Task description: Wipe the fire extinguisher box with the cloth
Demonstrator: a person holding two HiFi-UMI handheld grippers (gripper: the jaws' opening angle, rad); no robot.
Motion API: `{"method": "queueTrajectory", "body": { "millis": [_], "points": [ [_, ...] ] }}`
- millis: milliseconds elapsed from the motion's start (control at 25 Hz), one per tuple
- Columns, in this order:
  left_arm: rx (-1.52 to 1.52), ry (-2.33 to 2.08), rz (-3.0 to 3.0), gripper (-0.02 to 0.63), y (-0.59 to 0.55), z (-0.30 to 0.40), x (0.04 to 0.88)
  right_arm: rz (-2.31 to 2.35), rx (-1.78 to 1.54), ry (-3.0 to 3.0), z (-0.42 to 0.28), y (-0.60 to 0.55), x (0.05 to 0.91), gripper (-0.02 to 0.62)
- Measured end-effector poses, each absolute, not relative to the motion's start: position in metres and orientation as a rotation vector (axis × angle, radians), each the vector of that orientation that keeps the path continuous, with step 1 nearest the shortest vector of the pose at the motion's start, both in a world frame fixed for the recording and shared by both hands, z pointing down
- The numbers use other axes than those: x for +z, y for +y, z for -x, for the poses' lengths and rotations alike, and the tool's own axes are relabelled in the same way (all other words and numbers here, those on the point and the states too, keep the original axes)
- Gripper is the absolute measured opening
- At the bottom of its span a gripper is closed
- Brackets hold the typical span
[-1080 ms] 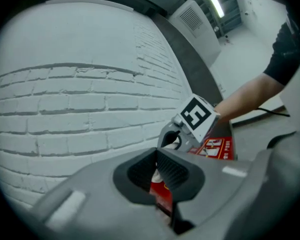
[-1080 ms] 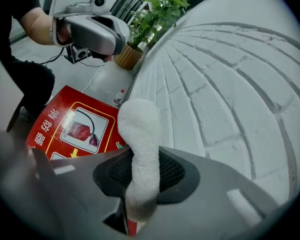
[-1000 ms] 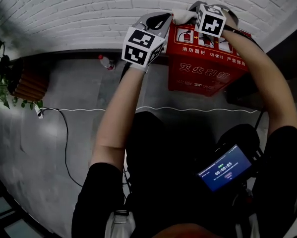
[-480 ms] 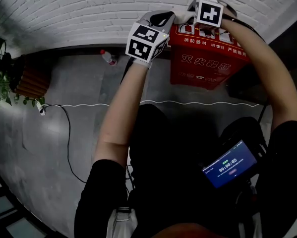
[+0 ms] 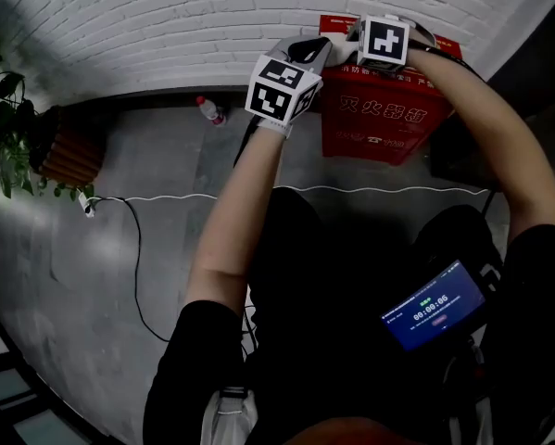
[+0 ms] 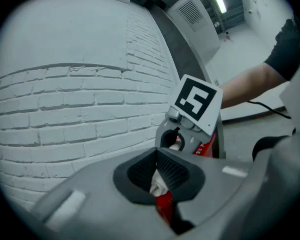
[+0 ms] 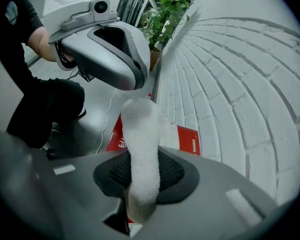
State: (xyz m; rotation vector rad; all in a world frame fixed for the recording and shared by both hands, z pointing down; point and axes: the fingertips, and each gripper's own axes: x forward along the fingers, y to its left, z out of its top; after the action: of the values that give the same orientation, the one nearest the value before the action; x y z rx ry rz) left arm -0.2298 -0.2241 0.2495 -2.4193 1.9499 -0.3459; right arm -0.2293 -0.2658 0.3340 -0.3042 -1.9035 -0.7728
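Observation:
The red fire extinguisher box (image 5: 379, 119) stands on the floor against the white brick wall. Both grippers hold one white cloth (image 5: 344, 37) stretched over the box's top rear edge. My left gripper (image 5: 307, 52) is at the box's top left corner, shut on one cloth end (image 6: 159, 184), with red box (image 6: 165, 208) showing below. My right gripper (image 5: 362, 33) is above the top, close to the wall, shut on the other end of the cloth (image 7: 141, 144). In the right gripper view the left gripper (image 7: 107, 49) faces it, with the box top (image 7: 188, 139) beneath.
A plastic bottle (image 5: 209, 111) lies by the wall left of the box. A potted plant (image 5: 6, 128) with a brown pot (image 5: 59, 151) stands at far left. A cable (image 5: 129, 239) runs across the grey floor. A dark object (image 5: 458, 156) sits right of the box.
Both grippers, with the cloth between them, have moved across the box top toward the wall. The box's upper face with its pictures is now mostly hidden behind them.

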Motion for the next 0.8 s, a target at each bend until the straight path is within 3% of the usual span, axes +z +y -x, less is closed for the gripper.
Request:
{"method": "queueTrajectory", "body": {
  "millis": [440, 800],
  "points": [
    [-0.454, 1.914, 2.361, 0.003, -0.189, 0.199, 0.238, 0.378, -0.680, -1.882, 0.190, -0.211, 0.340, 0.097],
    [-0.497, 1.819, 2.276, 0.003, -0.186, 0.182, 0.190, 0.274, -0.802, -2.022, 0.179, -0.218, 0.280, 0.097]
  ]
}}
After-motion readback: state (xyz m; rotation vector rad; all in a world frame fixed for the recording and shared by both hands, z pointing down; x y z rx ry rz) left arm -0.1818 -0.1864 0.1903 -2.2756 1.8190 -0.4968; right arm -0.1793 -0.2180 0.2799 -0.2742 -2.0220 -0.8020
